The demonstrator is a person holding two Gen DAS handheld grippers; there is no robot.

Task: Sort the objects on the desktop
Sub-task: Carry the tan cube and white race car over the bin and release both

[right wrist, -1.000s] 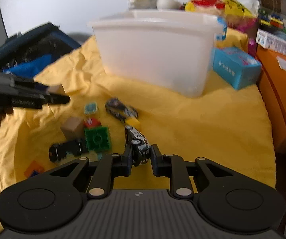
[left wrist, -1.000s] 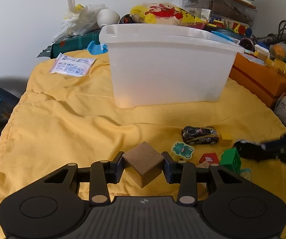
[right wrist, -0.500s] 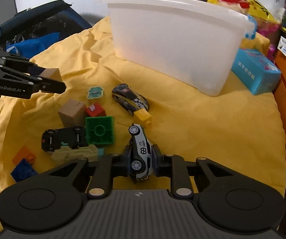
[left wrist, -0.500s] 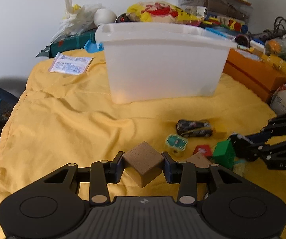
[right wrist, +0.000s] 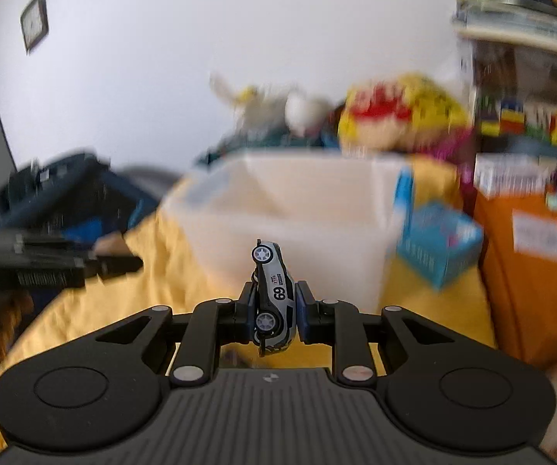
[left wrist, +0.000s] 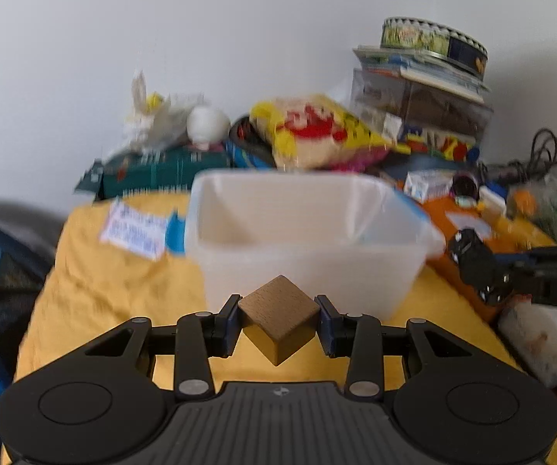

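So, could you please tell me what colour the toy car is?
Silver-grey toy car with a black 69, clearest in the right wrist view.

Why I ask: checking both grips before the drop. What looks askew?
The toy car stands nose-up on its side in the right gripper; the wooden cube sits corner-down in the left gripper. Both are clamped.

1. My left tongs (left wrist: 278,319) are closed on a wooden cube (left wrist: 278,317), one pad pressed to each side, the cube turned corner-down between them.
2. My right tongs (right wrist: 272,314) are nearly shut, pinching a small grey toy car (right wrist: 274,298) that stands on end with its nose up.
3. Both tongs point forward and somewhat downward.
4. Each pair shows in the other's view, blurred: my right tongs (left wrist: 511,275) at the right edge, my left tongs (right wrist: 65,267) at the left.
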